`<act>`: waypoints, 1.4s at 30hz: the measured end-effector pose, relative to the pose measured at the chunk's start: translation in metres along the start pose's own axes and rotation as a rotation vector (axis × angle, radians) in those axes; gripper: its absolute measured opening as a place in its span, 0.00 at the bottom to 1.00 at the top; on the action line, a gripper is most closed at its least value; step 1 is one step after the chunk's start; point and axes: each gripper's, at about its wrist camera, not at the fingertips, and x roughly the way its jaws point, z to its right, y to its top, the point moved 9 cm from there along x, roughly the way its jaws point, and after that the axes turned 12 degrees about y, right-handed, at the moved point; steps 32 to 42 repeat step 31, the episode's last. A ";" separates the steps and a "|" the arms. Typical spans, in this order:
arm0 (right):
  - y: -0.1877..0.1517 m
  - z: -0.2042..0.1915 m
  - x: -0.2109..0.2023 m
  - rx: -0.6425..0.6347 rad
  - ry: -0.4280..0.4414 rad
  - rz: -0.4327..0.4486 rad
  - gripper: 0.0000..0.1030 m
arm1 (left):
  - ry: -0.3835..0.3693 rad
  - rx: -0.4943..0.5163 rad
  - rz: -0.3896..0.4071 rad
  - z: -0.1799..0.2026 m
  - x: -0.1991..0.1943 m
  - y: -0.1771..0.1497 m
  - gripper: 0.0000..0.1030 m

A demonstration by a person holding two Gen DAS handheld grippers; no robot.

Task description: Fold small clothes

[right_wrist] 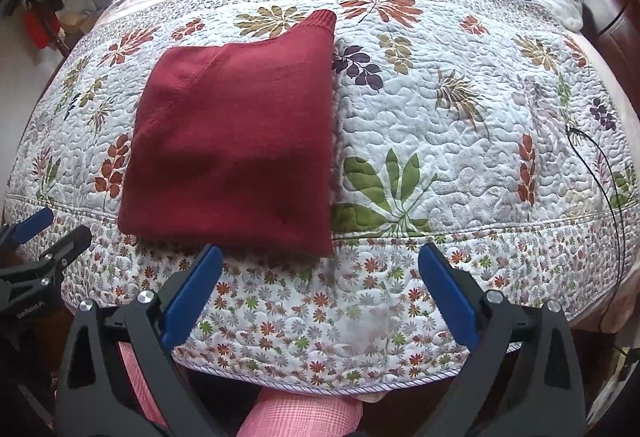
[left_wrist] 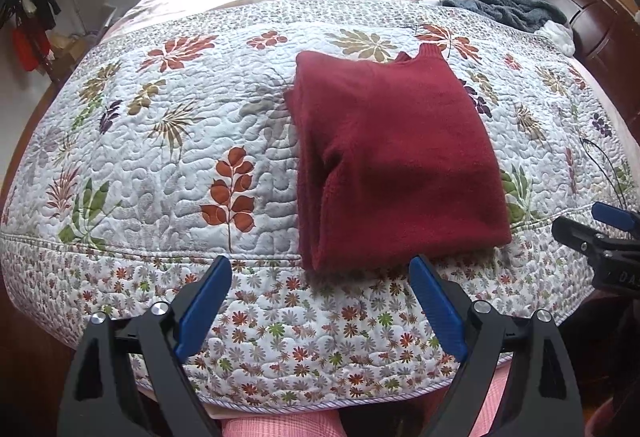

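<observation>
Folded red sweater (left_wrist: 394,161) flat on quilted floral bedspread (left_wrist: 160,141), near bed's front edge. Left tool (left_wrist: 320,269) and right tool (right_wrist: 320,257) both spread wide, empty, just short of sweater hem.

- A dark red knit sweater (left_wrist: 396,161) lies folded into a compact, roughly rectangular bundle, flat on the bed.
- In the left wrist view it sits just right of centre, its ribbed collar end pointing toward 12 o'clock and its near edge toward 6 o'clock.
- Stacked layers show along its 9 o'clock side, where a fold runs lengthwise.
- In the right wrist view the sweater (right_wrist: 236,145) lies toward 10 o'clock of centre, its ribbed end at the 1 o'clock corner and a diagonal seam crossing its upper left.
- Its top surface is smooth.
</observation>
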 end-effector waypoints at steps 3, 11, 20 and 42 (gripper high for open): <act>0.000 -0.001 0.000 -0.005 0.001 0.005 0.95 | 0.004 0.000 -0.001 0.001 0.001 0.000 0.88; 0.003 -0.001 0.000 -0.005 0.013 0.022 0.95 | 0.005 0.006 0.007 0.004 0.001 0.002 0.88; 0.005 0.000 0.001 -0.001 0.016 0.037 0.95 | 0.003 0.009 0.004 0.005 0.003 0.001 0.88; 0.002 0.003 0.004 0.023 0.026 0.021 0.95 | 0.000 0.001 0.005 0.005 0.005 0.001 0.88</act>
